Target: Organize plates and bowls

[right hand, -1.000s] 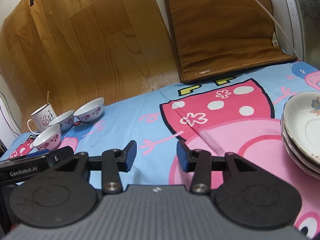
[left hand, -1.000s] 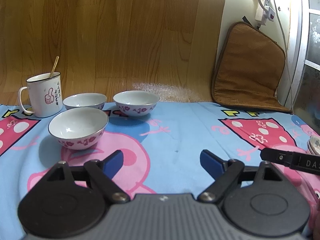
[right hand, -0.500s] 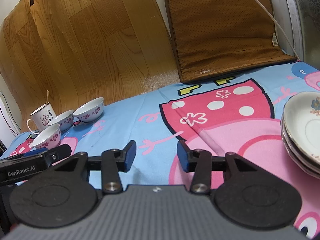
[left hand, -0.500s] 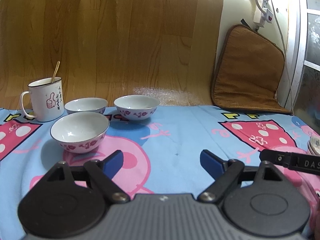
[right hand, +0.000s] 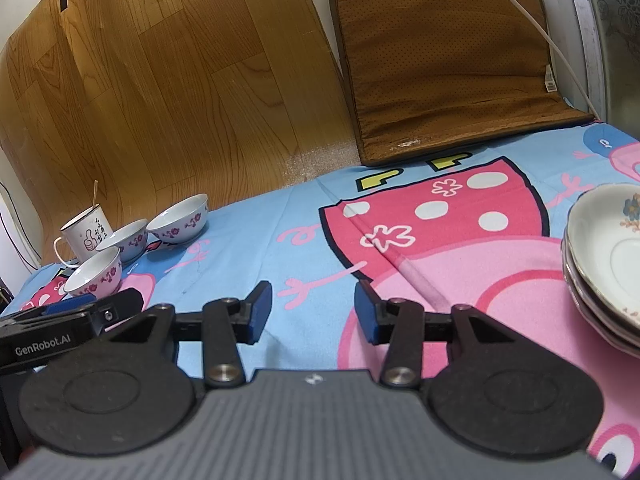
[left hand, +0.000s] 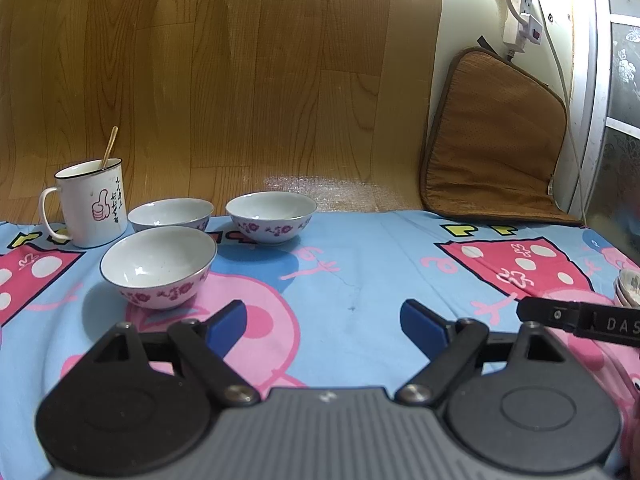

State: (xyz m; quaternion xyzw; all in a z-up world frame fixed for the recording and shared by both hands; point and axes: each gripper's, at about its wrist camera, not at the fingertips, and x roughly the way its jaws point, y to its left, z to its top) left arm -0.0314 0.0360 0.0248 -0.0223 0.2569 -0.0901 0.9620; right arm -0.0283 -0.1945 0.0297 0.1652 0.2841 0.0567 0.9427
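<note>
Nearest bowl (left hand: 158, 266) is seen ahead-left of the empty, wide-spread left gripper (left hand: 324, 326); plates (right hand: 606, 264) lie right of the half-open, empty right gripper (right hand: 313, 312).

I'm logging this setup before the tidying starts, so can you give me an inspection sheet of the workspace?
Surface: cartoon-print cloth, creased, no spills seen.
Job's things: three floral bowls, upright, empty, set apart; stack of plates at the right edge.
Clutter: mug with a utensil in it, beside the bowls.
Grippers: left hand-held gripper open wide, nothing between its jaws; right hand-held gripper open, narrower, nothing held.
Cables: white cord over the brown cushion; power strip on the wall.
Surroundings: wood-grain sheet against the wall.
</note>
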